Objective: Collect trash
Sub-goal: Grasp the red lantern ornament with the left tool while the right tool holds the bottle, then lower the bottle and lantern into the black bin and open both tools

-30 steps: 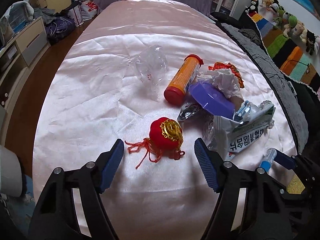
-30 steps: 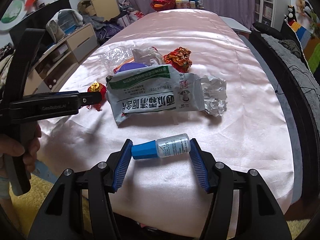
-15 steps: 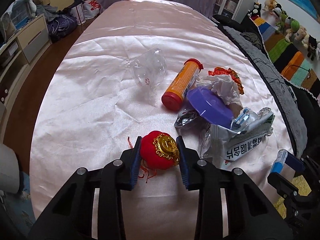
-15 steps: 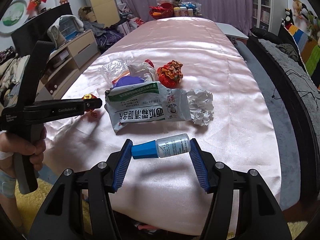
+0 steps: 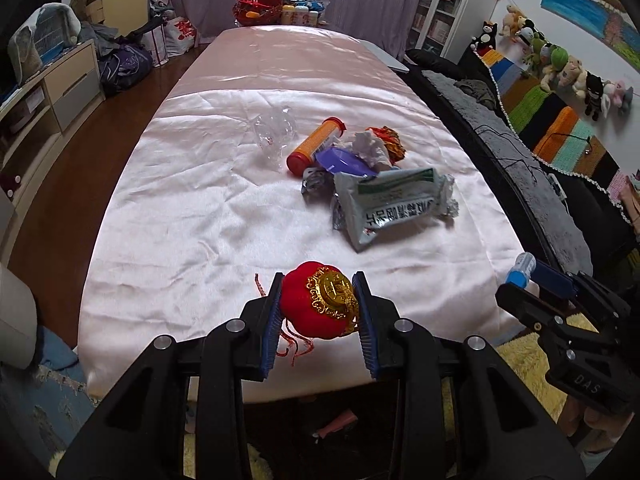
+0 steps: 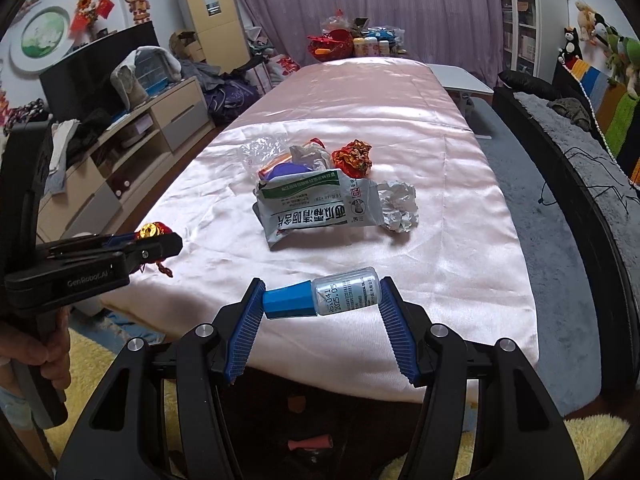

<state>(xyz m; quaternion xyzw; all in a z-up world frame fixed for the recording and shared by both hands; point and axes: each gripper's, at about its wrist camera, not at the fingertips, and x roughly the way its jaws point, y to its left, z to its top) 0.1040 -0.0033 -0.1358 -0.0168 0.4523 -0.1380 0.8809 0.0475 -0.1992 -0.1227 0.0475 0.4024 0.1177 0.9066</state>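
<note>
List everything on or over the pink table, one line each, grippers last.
Table: one, pink satin cover.
Clear plastic wrapper: one, far left of pile.
Tube: one, orange, red caps, lying beside wrapper.
Lid: one, purple, in pile.
Tissue: one, white, crumpled on lid.
Foil ball: one, red-gold, behind tissue.
Pouch: one, grey-green, front of pile.
Ornament: one, red, gold top, tassel hanging.
Vial: one, clear, blue cap.
Left gripper: jaws clamp ornament.
Right gripper: jaws clamp vial.
</note>
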